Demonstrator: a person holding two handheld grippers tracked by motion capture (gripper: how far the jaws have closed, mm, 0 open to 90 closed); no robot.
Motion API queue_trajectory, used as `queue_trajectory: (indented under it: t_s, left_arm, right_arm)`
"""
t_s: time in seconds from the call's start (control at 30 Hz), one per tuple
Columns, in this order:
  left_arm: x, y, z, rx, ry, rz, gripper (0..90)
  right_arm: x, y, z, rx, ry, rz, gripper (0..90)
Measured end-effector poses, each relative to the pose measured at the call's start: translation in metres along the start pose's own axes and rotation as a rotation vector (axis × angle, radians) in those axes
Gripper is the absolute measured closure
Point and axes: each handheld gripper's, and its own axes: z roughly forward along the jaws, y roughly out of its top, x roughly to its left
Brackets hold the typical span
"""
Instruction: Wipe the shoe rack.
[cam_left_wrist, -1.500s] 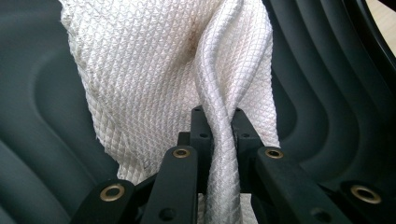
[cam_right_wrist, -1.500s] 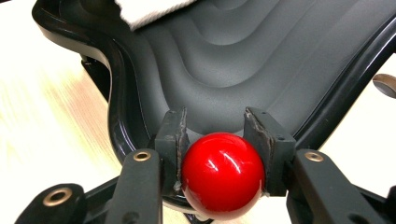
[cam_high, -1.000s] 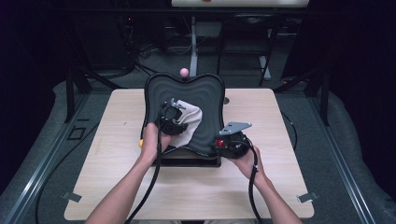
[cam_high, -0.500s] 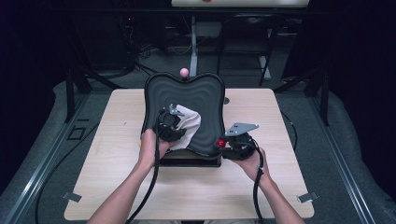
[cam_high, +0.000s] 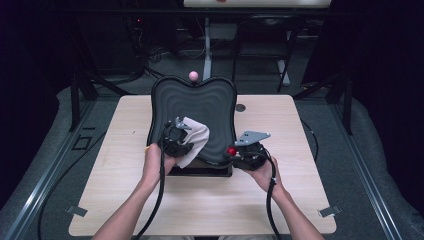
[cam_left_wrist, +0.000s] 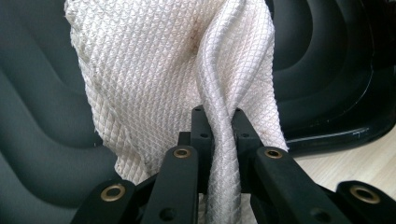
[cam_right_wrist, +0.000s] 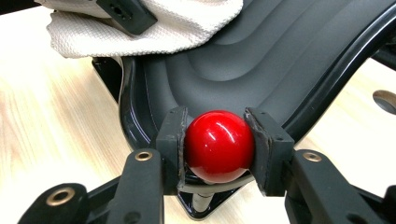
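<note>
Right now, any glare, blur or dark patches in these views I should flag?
High view: table evenly lit, surroundings nearly black, picture soft. Left gripper view: white cloth sharp in its weave, dark tray behind it softer. Right gripper view: red ball carries small bright highlights, tray rim glints, wood at the left edge looks blurred.

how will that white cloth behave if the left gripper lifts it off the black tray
Probably floppy: the white cloth bunches into a fold between the left gripper fingers and drapes loosely over the black tray. Its woven, textured surface suggests it shouldn't slip. It looks thin, so likely light.
</note>
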Motion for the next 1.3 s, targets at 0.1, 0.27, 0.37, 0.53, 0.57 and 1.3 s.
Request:
queue_trajectory:
  t_s: [0.1,0.27,0.37,0.53,0.57,1.3]
  left_arm:
    - [0.001,-0.001,-0.001,0.001,0.007,0.002,82.9]
    - [-0.002,0.003,0.002,-0.015,0.013,0.002,82.8]
    - [-0.006,0.012,0.005,-0.033,0.018,0.005,82.8]
    - [-0.004,0.026,0.009,-0.040,0.016,0.003,82.8]
    - [-0.003,0.030,0.010,-0.043,0.022,0.003,82.7]
    - [0.017,0.083,0.020,-0.056,0.046,-0.019,82.5]
  right_arm:
    - [0.001,0.001,0.003,-0.008,0.007,-0.003,60.7]
    - [0.000,0.001,0.003,-0.004,0.010,-0.008,60.7]
    - [0.000,0.001,0.003,-0.004,0.014,-0.007,60.7]
    - [-0.001,0.000,0.003,-0.008,0.018,-0.006,60.7]
    - [-0.001,0.000,0.003,-0.009,0.020,-0.004,60.7]
    - [-0.001,0.000,0.003,-0.011,0.022,-0.004,60.6]
